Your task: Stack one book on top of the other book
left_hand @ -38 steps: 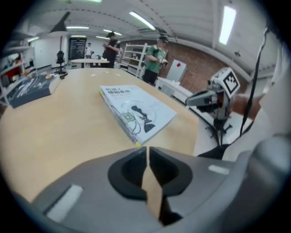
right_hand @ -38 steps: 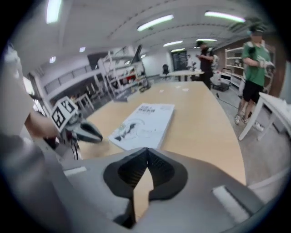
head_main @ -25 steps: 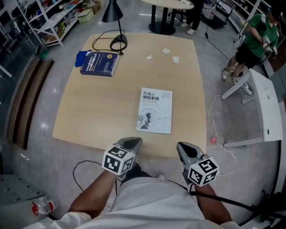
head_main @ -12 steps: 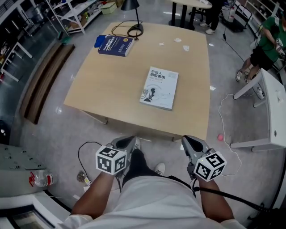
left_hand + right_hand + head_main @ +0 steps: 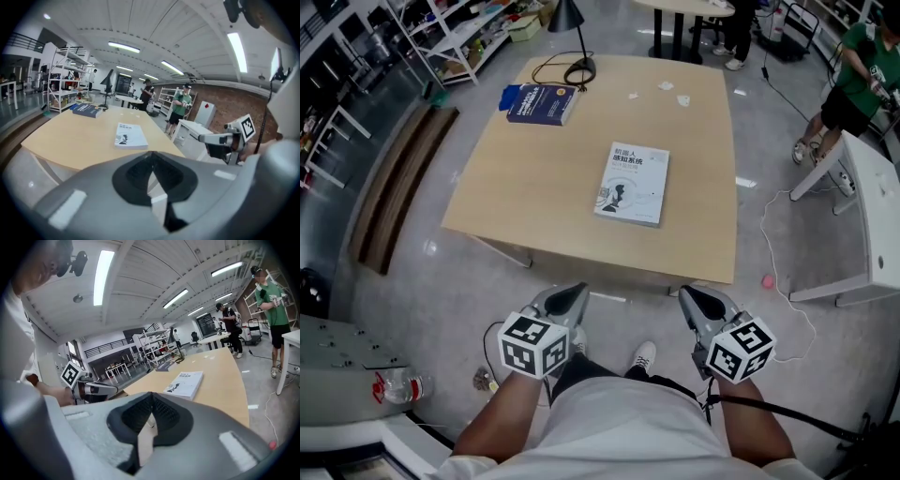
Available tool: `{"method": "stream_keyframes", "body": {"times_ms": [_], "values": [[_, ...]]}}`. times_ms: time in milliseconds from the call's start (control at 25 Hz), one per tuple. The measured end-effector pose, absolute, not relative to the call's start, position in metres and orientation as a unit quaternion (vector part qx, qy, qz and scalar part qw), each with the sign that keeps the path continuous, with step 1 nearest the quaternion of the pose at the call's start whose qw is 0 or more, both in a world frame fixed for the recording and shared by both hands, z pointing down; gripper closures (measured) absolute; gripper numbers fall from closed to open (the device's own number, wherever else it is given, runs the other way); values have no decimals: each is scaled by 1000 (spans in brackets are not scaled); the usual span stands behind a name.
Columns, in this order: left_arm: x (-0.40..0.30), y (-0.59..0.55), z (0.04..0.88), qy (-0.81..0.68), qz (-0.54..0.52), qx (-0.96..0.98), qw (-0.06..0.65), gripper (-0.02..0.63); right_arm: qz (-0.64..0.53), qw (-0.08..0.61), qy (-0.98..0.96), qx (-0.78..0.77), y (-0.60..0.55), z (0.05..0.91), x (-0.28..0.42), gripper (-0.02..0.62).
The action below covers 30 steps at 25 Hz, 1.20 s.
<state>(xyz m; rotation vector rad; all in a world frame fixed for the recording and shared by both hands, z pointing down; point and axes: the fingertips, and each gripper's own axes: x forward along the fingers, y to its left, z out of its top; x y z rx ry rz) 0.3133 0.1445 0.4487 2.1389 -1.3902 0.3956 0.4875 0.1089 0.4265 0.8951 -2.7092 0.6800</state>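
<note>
Lying flat near tabletop [image 5: 534, 197] centre: white book [image 5: 634, 184], cover up. At 11 o'clock, by far-left corner: blue book [image 5: 541, 102], just beside lamp [image 5: 572, 37] base; books well apart. L gripper [image 5: 572, 296] and R gripper [image 5: 694, 300] at 6 o'clock, off the near edge, over grey floor [image 5: 422, 281]; both sets of fingers fully closed, nothing between. Shelving racks [image 5: 459, 37] w/ misc. items at 11 o'clock.

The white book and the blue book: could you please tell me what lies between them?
Nothing: in the head view, only bare tabletop separates the white book from the blue book.
</note>
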Motion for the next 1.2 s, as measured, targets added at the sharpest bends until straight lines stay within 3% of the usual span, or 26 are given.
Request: {"method": "stream_keyframes", "body": {"times_ms": [600,1200], "values": [[265,112,418,-482,137,841,206,600,242,96,-881,394,118,424,448,594],[250,112,397,-418,119,882,181,600,229,117,-864,433,143,416,417,594]]}}
